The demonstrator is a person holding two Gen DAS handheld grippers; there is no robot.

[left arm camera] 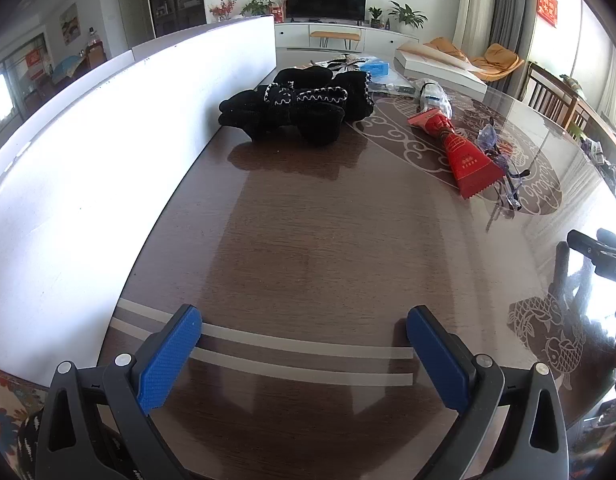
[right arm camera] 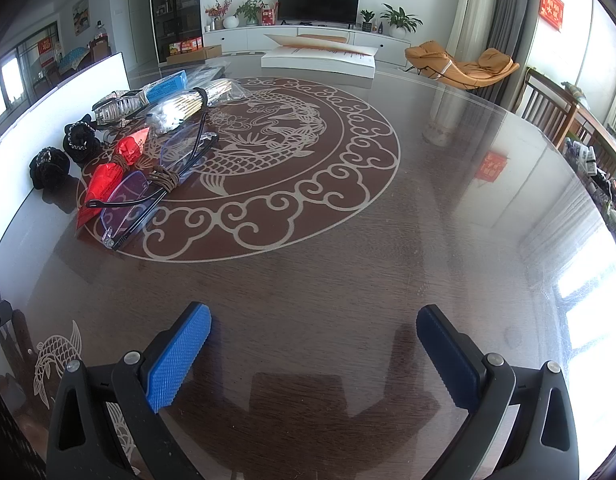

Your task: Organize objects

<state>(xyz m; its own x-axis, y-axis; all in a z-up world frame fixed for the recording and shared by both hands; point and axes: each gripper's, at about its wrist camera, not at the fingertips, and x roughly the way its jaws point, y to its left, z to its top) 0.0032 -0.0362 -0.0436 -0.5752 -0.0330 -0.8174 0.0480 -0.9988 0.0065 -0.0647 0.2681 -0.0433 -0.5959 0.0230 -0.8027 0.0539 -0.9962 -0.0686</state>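
Observation:
Black fuzzy gloves (left arm camera: pixel 296 108) lie in a heap by a white board (left arm camera: pixel 108 152); the right wrist view shows the gloves (right arm camera: pixel 50 168) far left. A red wrapped packet (left arm camera: pixel 463 152) lies beside glasses (left arm camera: pixel 507 184); in the right wrist view the packet (right arm camera: pixel 108 176) and the glasses (right arm camera: pixel 128 208) overlap. Behind them lie a chopstick bundle (right arm camera: pixel 196 100), a blue box (right arm camera: pixel 168 84) and a hair claw (right arm camera: pixel 116 108). My left gripper (left arm camera: pixel 304 320) is open, low over bare table, well short of the gloves. My right gripper (right arm camera: pixel 313 320) is open with nothing between its fingers.
The round glass-topped table (right arm camera: pixel 347 240) has a carp pattern at its centre. A flat white box (right arm camera: pixel 319 60) sits at the far edge. The white board walls off the left side. Wooden chairs (right arm camera: pixel 547 108) stand to the right. The other gripper's body (left arm camera: pixel 599 256) shows at the right edge.

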